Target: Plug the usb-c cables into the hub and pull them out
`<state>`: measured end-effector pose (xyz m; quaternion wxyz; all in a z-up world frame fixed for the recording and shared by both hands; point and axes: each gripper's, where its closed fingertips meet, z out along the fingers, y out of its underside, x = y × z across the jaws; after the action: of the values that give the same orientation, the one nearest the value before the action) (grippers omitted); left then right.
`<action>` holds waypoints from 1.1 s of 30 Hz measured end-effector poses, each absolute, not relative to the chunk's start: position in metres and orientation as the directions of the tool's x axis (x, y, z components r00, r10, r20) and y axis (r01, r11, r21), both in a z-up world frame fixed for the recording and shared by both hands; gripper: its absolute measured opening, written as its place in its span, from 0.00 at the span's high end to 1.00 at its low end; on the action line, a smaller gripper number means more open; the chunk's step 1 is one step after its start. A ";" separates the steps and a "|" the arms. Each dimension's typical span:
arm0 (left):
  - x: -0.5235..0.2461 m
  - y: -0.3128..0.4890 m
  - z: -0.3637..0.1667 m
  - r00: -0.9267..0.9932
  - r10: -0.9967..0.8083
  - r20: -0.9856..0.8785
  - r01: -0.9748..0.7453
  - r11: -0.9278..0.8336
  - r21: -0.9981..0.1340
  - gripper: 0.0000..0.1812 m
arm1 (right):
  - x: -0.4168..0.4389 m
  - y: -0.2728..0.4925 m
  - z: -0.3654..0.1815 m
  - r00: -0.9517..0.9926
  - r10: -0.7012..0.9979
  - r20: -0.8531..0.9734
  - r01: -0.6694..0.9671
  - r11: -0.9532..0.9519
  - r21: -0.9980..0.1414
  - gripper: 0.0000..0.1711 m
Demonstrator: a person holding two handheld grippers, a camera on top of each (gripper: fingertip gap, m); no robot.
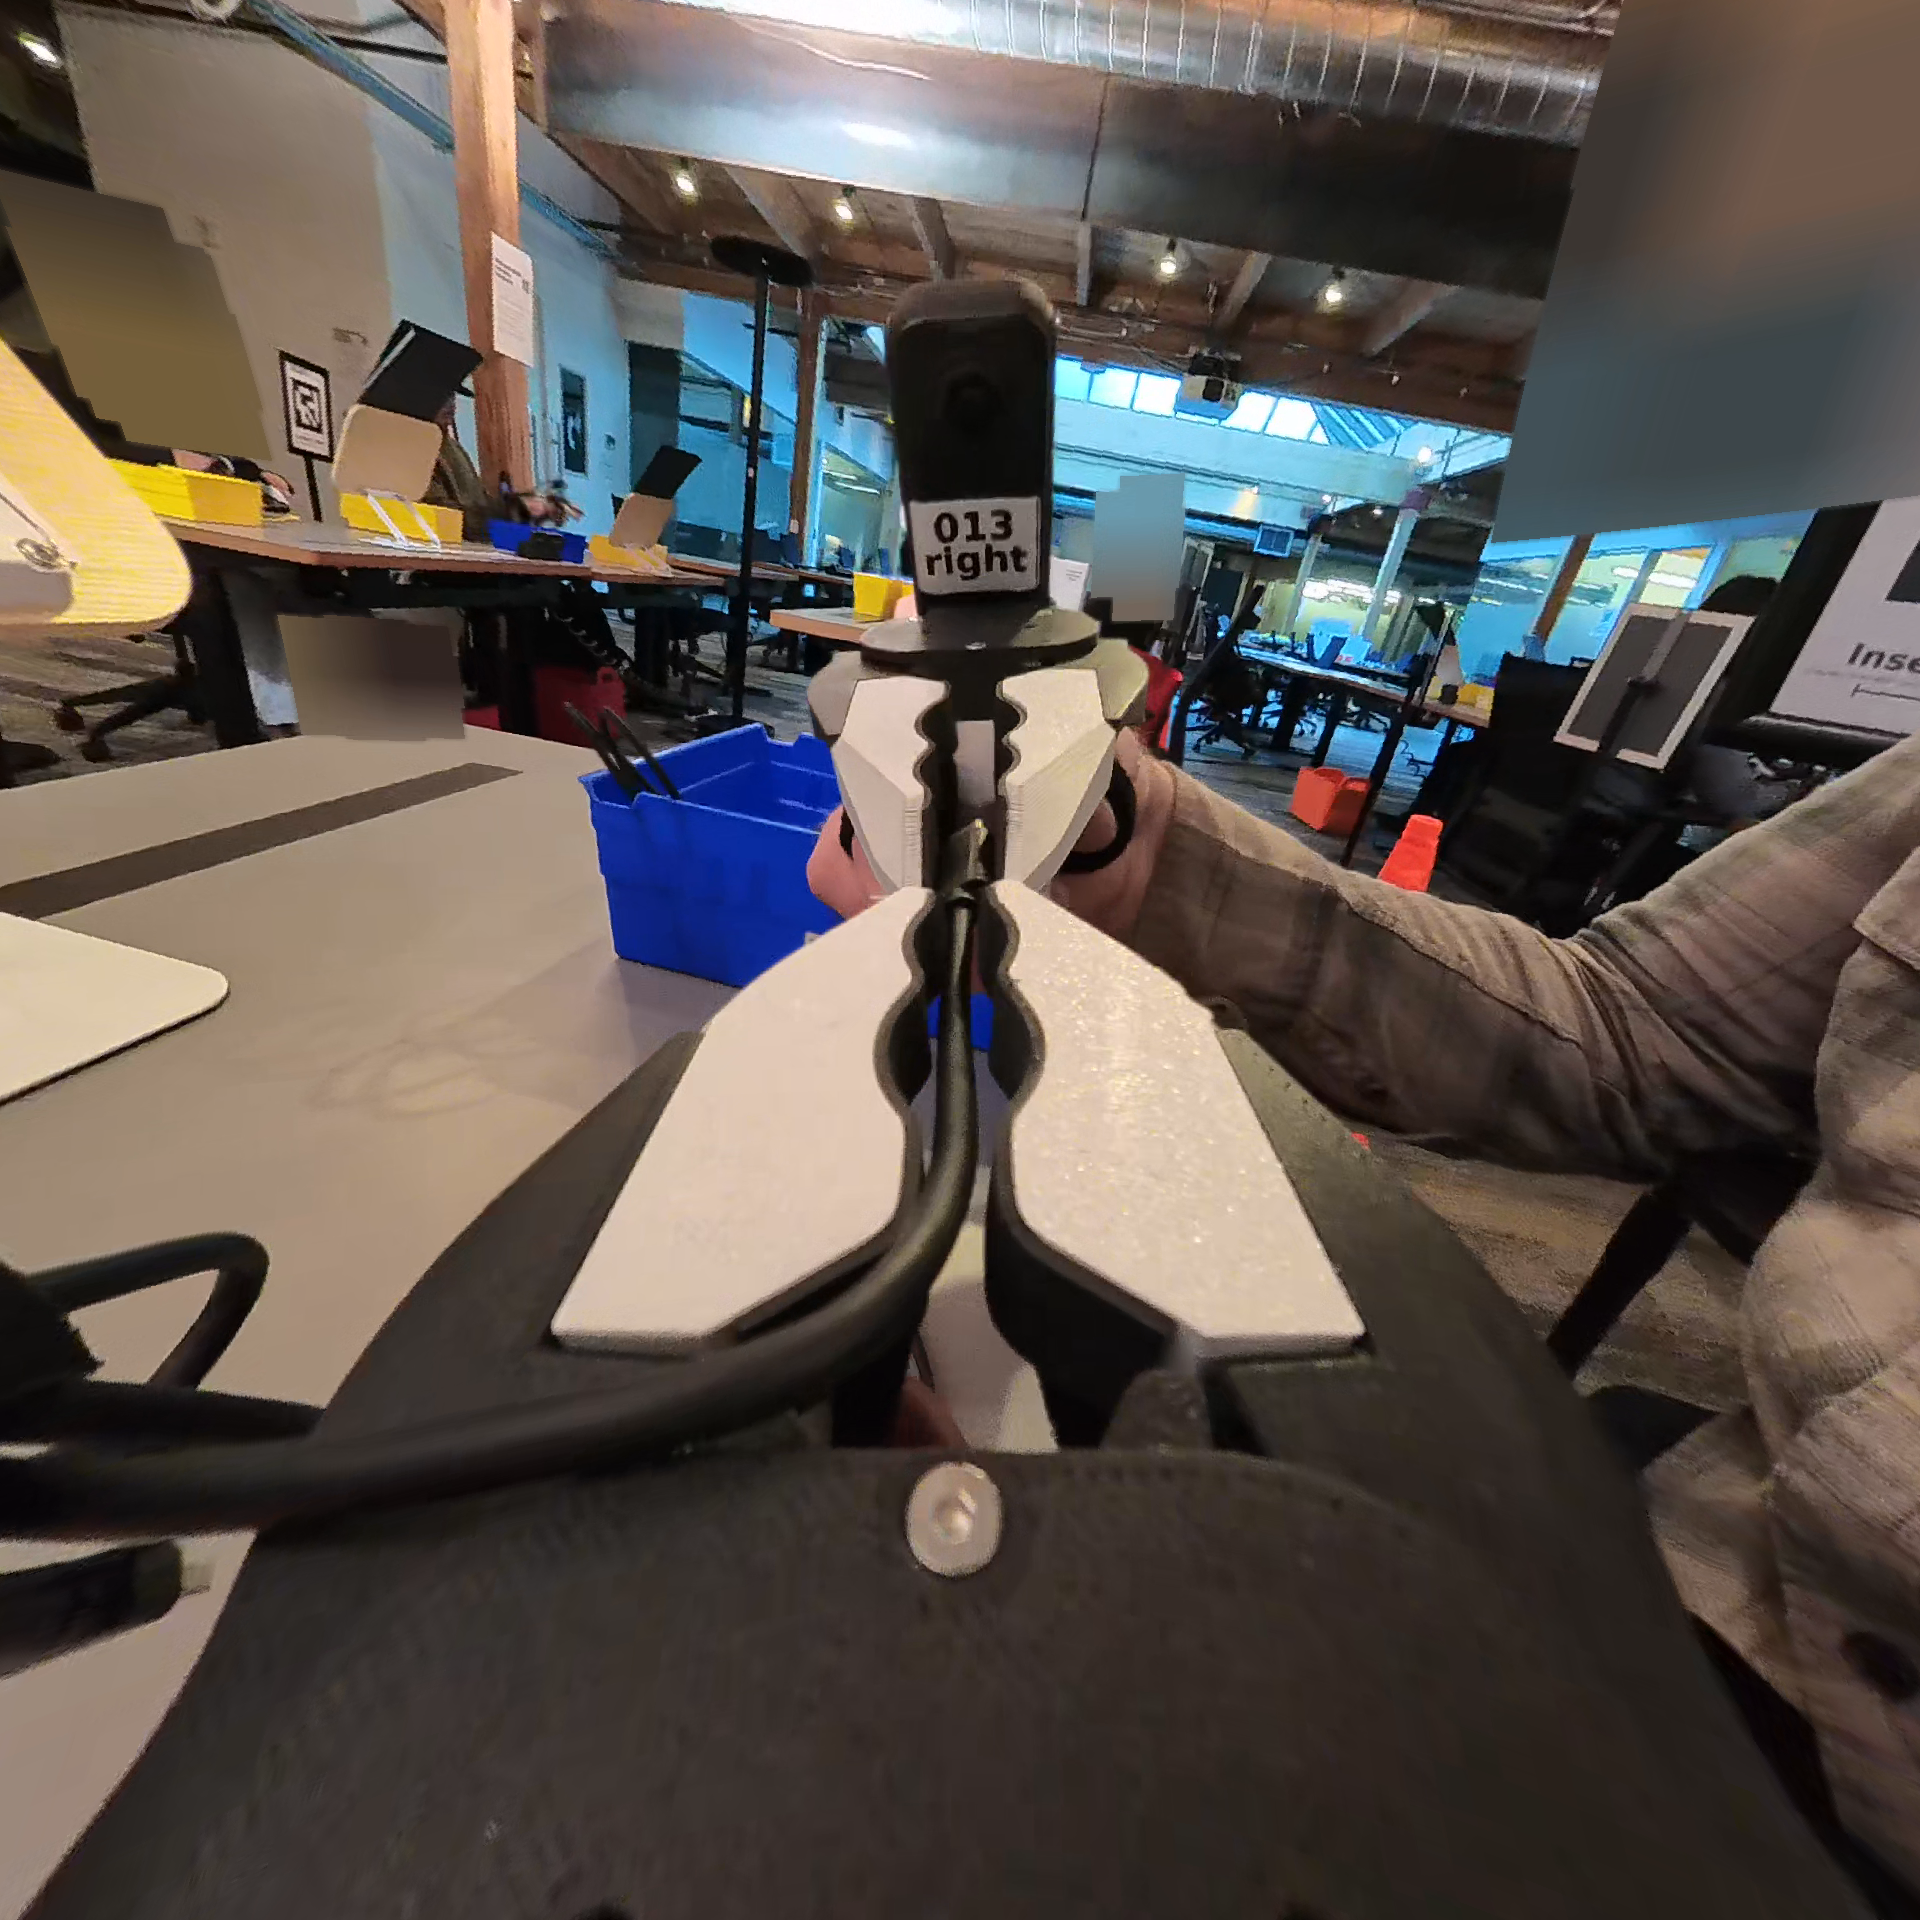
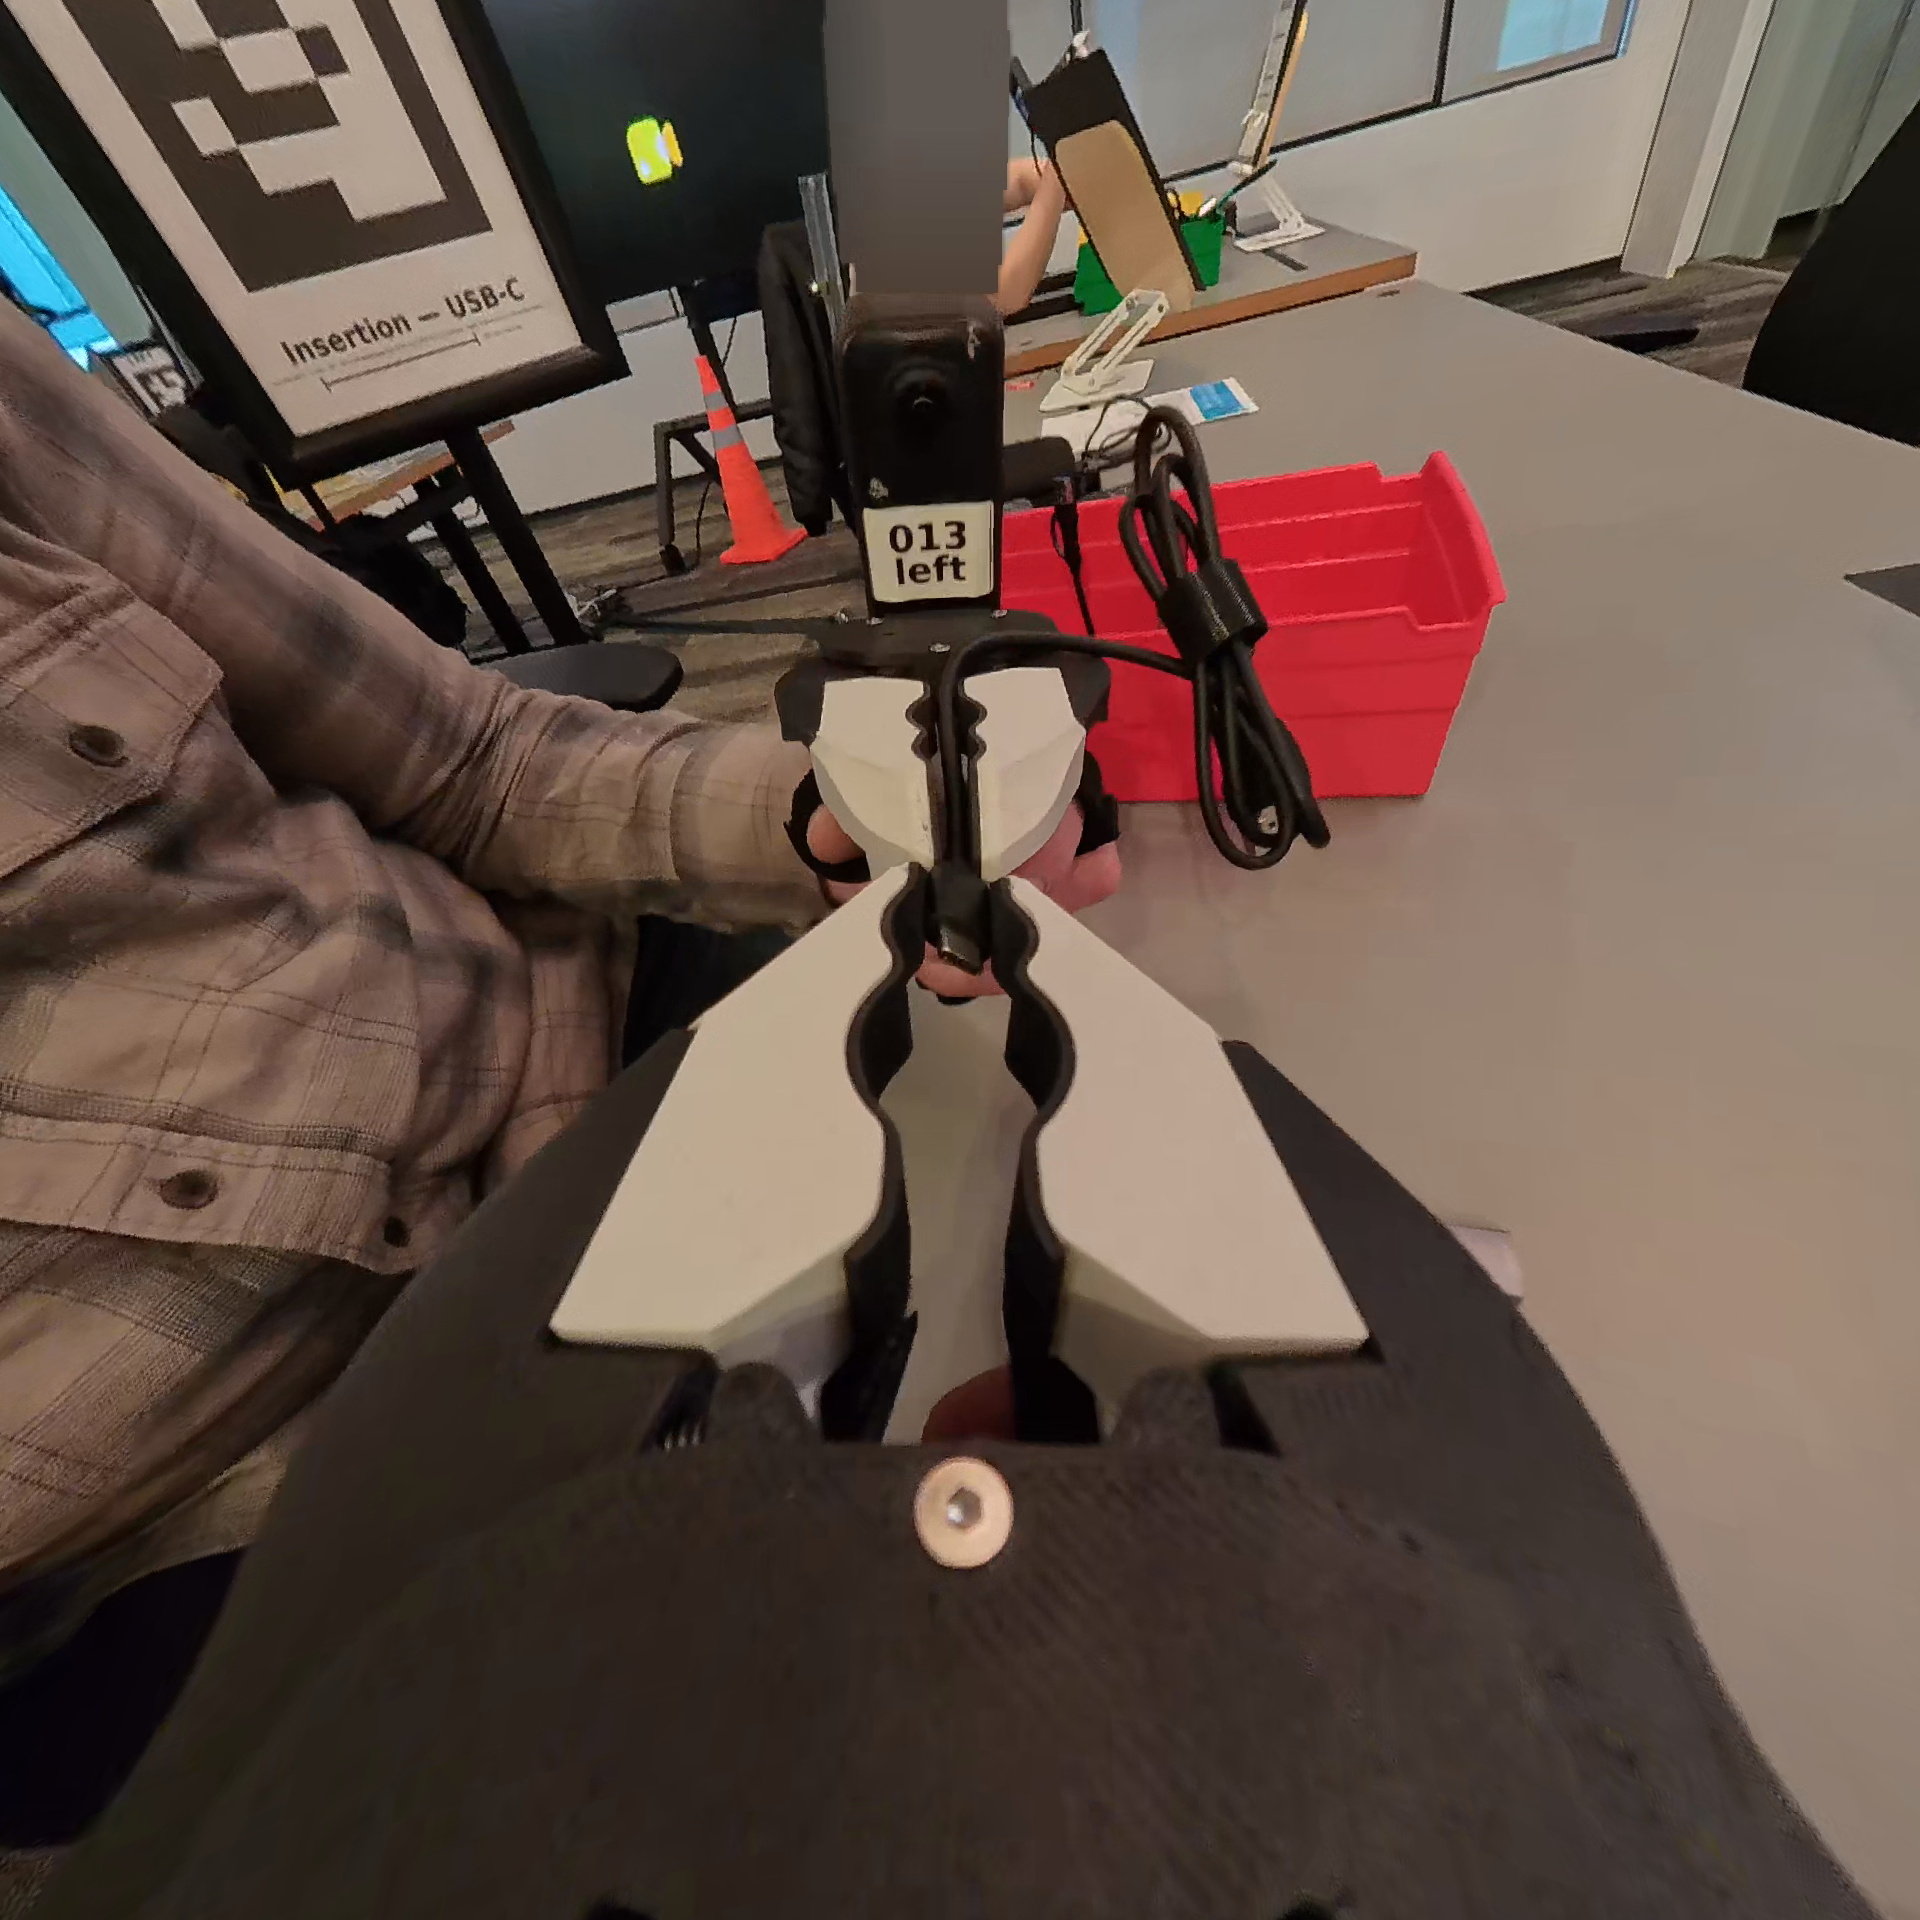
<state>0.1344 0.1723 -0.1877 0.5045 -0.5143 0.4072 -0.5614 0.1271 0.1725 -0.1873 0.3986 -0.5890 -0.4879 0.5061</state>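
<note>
Both grippers face each other tip to tip above the grey table (image 1: 312, 987) and hold the same black USB-C cable (image 1: 951, 1091). In the left wrist view my left gripper (image 1: 958, 896) is shut on the cable just behind its plug, and the cable trails back between my fingers to the lower left. In the right wrist view my right gripper (image 2: 958, 904) is shut on the black plug (image 2: 956, 930). The left gripper (image 2: 951, 821) shows there with the cable in its tips. The right gripper (image 1: 971, 831) shows in the left wrist view. No hub is in view.
A blue bin (image 1: 707, 842) stands behind the grippers in the left wrist view, with a white flat slab (image 1: 94, 997) at the left. A red bin (image 2: 1351, 623) stands on the table, with the cable's strapped bundle (image 2: 1216, 644) hanging in front of it. A person's plaid sleeve (image 2: 312, 779) holds each gripper. Left and right tips are no more than a few centimetres apart.
</note>
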 end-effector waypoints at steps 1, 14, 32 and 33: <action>0.134 0.172 -0.186 0.043 -0.985 0.167 0.160 -0.158 -0.974 0.97 | 0.127 0.173 -0.185 0.012 0.978 -0.209 0.158 -0.208 -0.965 0.95; 0.126 0.173 -0.176 0.105 -0.993 0.052 0.126 -0.038 -0.991 0.98 | 0.139 0.175 -0.180 0.116 0.978 -0.173 0.127 -0.187 -0.974 0.90; 0.134 0.163 -0.173 0.210 -0.917 -0.340 -0.102 0.325 -0.940 0.98 | 0.138 0.168 -0.172 0.016 0.939 -0.343 -0.009 -0.343 -0.939 0.93; 0.134 0.163 -0.172 0.210 -0.920 -0.330 -0.094 0.317 -0.944 0.98 | 0.139 0.169 -0.171 0.023 0.946 -0.323 -0.017 -0.323 -0.946 0.93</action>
<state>0.1338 0.1629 -0.1720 0.6137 -0.4778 0.5307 -0.3367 0.1385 0.1686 -0.1713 0.4210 -0.5781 -0.4017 0.5720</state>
